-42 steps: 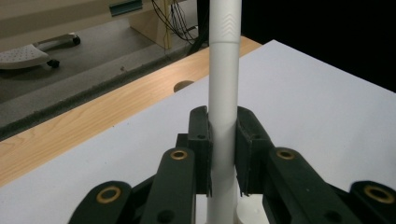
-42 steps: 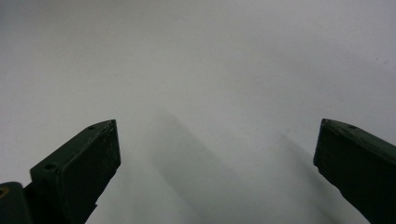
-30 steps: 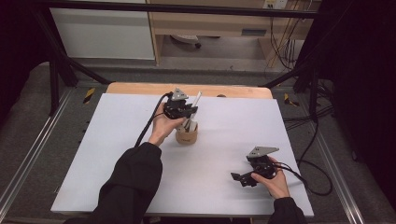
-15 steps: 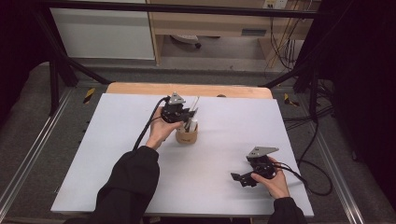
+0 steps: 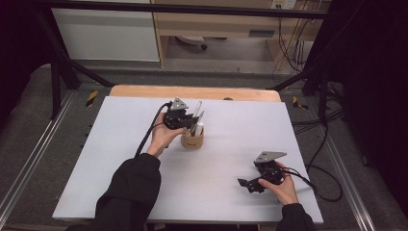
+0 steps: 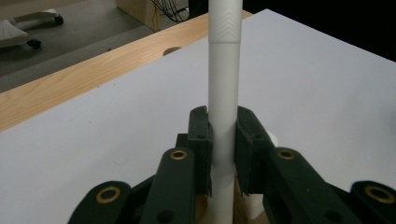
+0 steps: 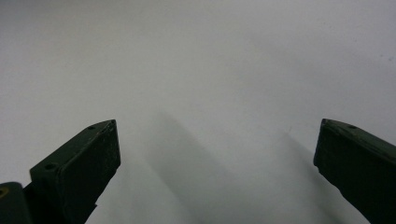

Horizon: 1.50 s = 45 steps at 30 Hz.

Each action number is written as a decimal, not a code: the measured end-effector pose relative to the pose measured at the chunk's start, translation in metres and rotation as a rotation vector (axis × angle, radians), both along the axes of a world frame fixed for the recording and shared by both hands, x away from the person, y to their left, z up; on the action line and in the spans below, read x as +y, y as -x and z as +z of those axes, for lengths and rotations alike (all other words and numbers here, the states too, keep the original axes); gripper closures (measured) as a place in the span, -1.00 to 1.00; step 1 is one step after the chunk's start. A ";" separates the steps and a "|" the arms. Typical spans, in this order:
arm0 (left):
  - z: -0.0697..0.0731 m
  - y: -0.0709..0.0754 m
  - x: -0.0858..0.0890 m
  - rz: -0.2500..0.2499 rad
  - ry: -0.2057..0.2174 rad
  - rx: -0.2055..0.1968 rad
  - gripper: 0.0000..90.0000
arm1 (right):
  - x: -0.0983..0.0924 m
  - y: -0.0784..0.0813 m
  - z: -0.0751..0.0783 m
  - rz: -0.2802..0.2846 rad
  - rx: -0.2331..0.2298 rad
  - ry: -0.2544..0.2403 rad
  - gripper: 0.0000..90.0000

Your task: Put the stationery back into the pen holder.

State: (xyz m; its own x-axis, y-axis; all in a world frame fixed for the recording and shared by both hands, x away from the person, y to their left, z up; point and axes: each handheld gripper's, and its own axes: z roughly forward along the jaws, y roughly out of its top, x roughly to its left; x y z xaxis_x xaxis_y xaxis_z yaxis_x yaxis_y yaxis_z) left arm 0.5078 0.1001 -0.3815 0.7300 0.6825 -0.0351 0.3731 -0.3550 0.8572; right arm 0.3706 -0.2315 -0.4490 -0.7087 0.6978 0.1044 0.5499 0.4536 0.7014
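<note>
While right tool (image 5: 249, 184) gapes, left tool (image 6: 223, 140) clamps white pen (image 6: 224, 93).

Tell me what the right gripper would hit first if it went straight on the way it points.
Likely just the white table top. The right gripper is open, and its own view shows bare white surface ahead between the jaws; how far off is unclear.

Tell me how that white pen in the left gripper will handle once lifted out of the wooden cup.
The white pen looks rigid and light. Its smooth round barrel could slip between the pads, and would probably roll if laid on the table.
</note>
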 end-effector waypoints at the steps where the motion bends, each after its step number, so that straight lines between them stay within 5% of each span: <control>1: 0.000 0.000 0.000 0.002 -0.001 0.002 0.71 | 0.000 0.000 0.000 0.000 0.001 0.001 -0.97; 12: 0.008 0.004 0.006 0.005 -0.009 0.001 0.47 | 0.000 0.000 0.000 0.001 0.005 0.001 -0.97; 23: 0.032 0.025 0.025 -0.019 -0.039 -0.002 0.01 | 0.000 0.000 0.000 -0.002 0.001 -0.001 -0.98; 29: 0.039 0.039 0.037 -0.014 -0.104 0.005 -0.32 | 0.000 0.000 0.000 -0.003 0.000 -0.001 -0.98; 45: 0.005 0.082 0.086 0.047 -0.130 0.042 -0.80 | 0.000 0.000 0.000 -0.005 -0.004 -0.001 -0.98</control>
